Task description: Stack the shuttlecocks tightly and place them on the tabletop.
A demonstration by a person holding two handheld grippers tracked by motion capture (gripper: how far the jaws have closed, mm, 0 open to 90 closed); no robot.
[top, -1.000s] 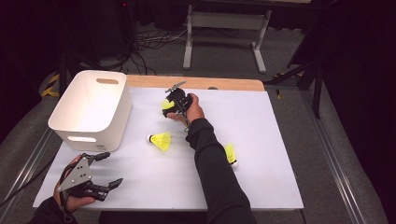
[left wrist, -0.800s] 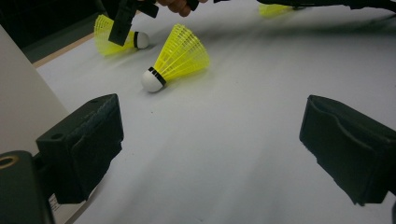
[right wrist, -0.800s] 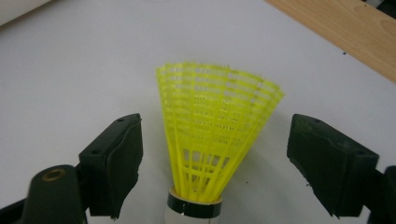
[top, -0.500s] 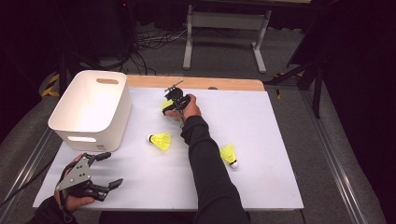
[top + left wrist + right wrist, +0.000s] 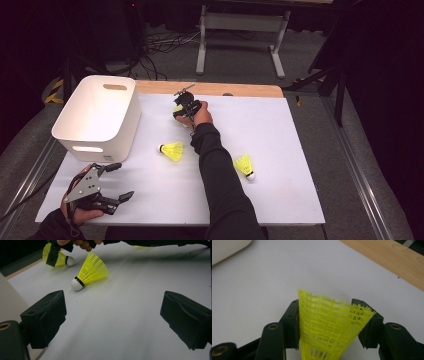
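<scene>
At the far side of the tabletop point(image 5: 300, 150), beside the white bin point(image 5: 95, 117), the right claw point(image 5: 328, 322), jaws just closing, pinches a yellow shuttlecock point(image 5: 332, 327) by its skirt, likely next lifting it binward, while the left claw point(image 5: 112, 322) rests spread.

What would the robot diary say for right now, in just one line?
right gripper: jaws just closing, pads against far shuttlecock | left gripper: open, nothing between jaws | two shuttlecocks on mat | bin: nothing visible inside
</scene>
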